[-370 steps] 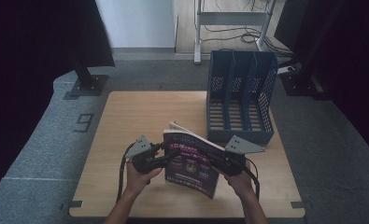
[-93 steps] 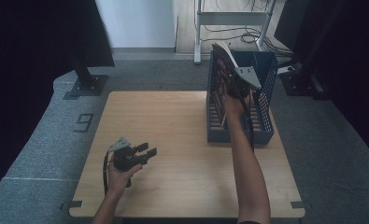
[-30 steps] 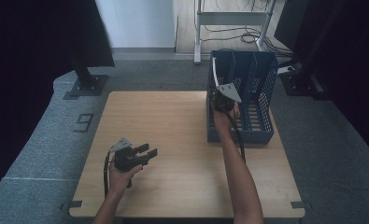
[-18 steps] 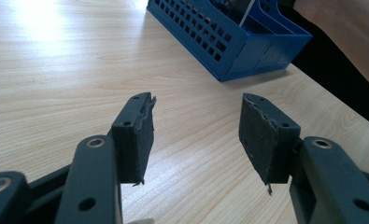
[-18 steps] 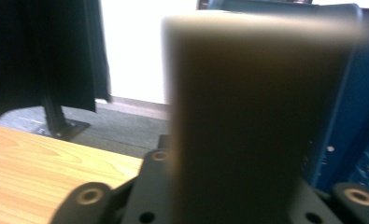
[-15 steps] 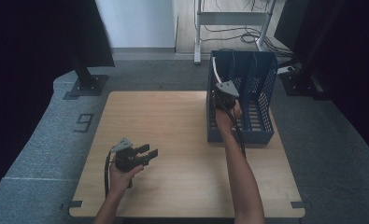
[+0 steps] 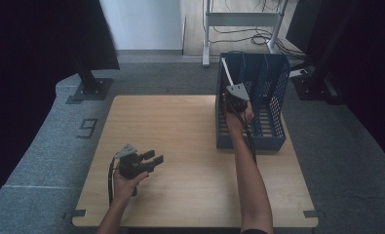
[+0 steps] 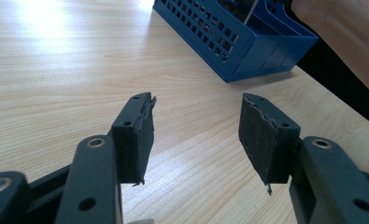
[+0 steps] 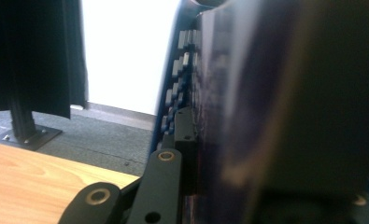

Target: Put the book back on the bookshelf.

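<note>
The blue file holder [image 7: 273, 141] stands at the table's back right and has three slots. A dark purple magazine [image 7: 226, 73] stands tilted in its left slot, with its white edge sticking out above the rim. My right gripper [image 7: 233, 97] reaches into that slot and is shut on the magazine [image 9: 247, 116]; one finger [image 9: 184, 135] presses against its cover beside the holder's perforated wall [image 9: 180, 60]. My left gripper [image 7: 156, 157] rests low at the table's front left, open and empty [image 8: 196, 126], pointing towards the holder [image 8: 247, 46].
The wooden table [image 7: 170, 122] is bare between the two hands. A black stand with a dark curtain [image 7: 87, 78] is off the back left corner. A metal rack with cables [image 7: 239, 19] is behind the holder. The floor mat carries the number 9 [image 7: 86, 127].
Earlier both grippers held the magazine at the table's front. The right gripper then lifted it over the holder and lowered it into the left slot. Over the last second little has moved.
</note>
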`<state>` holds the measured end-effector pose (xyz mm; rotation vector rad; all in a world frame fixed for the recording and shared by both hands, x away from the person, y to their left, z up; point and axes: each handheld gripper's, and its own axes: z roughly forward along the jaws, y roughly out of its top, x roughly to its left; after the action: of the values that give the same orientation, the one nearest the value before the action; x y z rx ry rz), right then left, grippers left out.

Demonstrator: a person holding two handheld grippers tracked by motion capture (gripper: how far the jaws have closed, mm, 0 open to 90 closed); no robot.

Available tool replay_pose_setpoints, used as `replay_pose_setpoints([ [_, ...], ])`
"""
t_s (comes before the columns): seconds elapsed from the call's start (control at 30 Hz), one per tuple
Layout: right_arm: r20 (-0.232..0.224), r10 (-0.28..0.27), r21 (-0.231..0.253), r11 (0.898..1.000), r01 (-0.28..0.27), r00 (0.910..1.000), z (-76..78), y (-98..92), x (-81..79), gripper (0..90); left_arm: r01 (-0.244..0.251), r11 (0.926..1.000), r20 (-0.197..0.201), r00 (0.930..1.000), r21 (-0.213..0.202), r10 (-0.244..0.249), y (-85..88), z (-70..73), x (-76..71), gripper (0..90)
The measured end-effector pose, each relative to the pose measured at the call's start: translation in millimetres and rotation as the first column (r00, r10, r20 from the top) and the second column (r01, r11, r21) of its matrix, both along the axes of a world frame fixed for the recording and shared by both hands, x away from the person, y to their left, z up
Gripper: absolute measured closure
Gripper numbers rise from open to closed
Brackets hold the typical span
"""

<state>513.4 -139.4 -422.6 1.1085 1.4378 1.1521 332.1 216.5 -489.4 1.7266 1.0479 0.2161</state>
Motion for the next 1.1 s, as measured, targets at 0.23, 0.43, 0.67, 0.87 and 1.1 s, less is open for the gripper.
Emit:
replay_pose_setpoints([
  [0.23,0.004,0.065,-0.01,0.998,-0.065,0.9979,0.5,4.7,-3.1,74.0,0.008,1.0,0.007,0.9999,-0.002,-0.008,-1.2,2.6,-2.3,45.0],
  [0.43,-0.017,0.102,-0.013,0.995,-0.102,0.9947,2.0,2.8,-5.9,65.7,0.01,1.0,0.005,0.9999,0.001,-0.01,-1.9,2.2,-2.1,44.9],
  [0.67,-0.023,0.135,0.025,0.991,-0.134,0.9906,4.0,2.6,-7.9,56.6,0.012,0.9999,0.004,0.9999,0.002,-0.012,-2.3,2.3,-2.4,44.9],
  [0.87,-0.029,0.156,0.062,0.986,-0.154,0.9873,5.8,0.4,-9.9,49.4,0.014,0.9999,0.002,0.9999,0.004,-0.014,-3.1,1.9,-2.2,44.9],
  [1.1,-0.032,0.149,0.068,0.987,-0.147,0.9883,7.0,-1.6,-11.9,44.3,0.016,0.9999,-0.001,0.9999,0.004,-0.016,-3.3,2.0,-2.3,44.9],
])
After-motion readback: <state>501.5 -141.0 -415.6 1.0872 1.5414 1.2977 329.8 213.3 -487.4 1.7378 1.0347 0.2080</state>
